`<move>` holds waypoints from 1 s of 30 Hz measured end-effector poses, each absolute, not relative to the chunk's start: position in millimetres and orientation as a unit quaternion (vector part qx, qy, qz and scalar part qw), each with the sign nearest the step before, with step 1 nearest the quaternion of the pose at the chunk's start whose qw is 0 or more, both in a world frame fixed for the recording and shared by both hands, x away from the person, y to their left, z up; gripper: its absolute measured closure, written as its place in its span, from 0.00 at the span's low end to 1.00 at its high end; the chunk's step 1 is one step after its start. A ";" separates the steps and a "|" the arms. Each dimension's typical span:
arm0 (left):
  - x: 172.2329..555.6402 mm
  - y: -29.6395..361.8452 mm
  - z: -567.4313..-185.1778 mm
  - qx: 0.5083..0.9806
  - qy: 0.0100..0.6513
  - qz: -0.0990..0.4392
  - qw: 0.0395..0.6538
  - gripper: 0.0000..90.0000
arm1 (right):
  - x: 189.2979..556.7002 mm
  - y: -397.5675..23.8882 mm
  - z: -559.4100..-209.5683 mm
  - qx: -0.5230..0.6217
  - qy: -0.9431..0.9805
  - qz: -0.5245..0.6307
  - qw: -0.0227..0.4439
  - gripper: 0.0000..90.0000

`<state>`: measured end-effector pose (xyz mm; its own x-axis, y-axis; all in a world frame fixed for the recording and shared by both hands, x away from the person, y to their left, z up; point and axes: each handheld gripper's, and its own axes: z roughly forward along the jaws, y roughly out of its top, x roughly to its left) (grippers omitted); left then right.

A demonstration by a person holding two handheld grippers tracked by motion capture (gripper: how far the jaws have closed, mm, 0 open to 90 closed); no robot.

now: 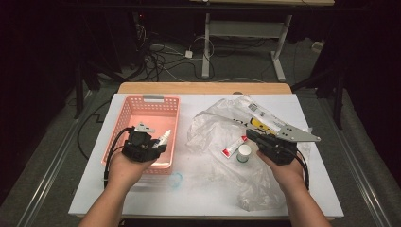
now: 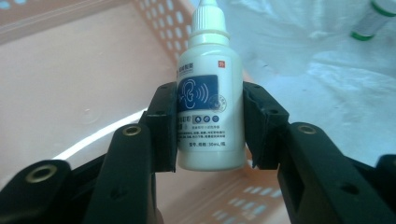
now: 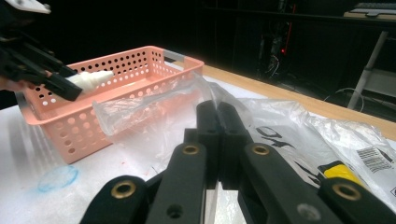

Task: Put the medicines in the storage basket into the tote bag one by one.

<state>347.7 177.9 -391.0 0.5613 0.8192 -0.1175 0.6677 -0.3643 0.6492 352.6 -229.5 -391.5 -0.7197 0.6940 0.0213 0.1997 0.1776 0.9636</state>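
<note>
1. Your left gripper (image 1: 158,145) pinches a small white plastic dropper bottle (image 2: 208,100) with a blue ear-symbol label; in the left gripper view both jaws press on the bottle's sides at label height, and its ribbed white cap points away from the camera.
2. In the high view that bottle (image 1: 164,138) hangs over the pink perforated plastic basket (image 1: 142,106), near the basket's 4 o'clock corner, with its tip aimed toward 2 o'clock.
3. The right gripper view shows the same bottle (image 3: 91,79) lying roughly level in the jaws above the basket's (image 3: 140,65) near rim.
4. Your right gripper (image 1: 251,135) has its jaws pressed together with nothing between them; the right gripper view shows the two pads (image 3: 209,135) meeting flat.
5. That gripper rests over the crumpled clear plastic bag (image 1: 213,125) at the 3 o'clock side of the white bench (image 1: 198,189), pointing toward 10 o'clock.
6. Just beside the right jaws, at their 8 o'clock, lie a red-and-white tube (image 1: 234,147) and a small white round bottle with a green base (image 1: 244,153), both on the plastic bag.
7. A yellow item (image 1: 257,126) shows through the bag just behind your right gripper.
8. A faint blue ring mark (image 1: 176,179) sits on the bench at the basket's 5 o'clock, close to its near right corner.
9. Basket and bag lie side by side, the bag's edge close against the basket's right wall.
</note>
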 end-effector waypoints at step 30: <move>311.7 88.3 -400.7 0.847 0.347 0.067 0.398 0.65 | 352.3 -228.5 -392.1 0.303 0.736 0.565 0.217 1.00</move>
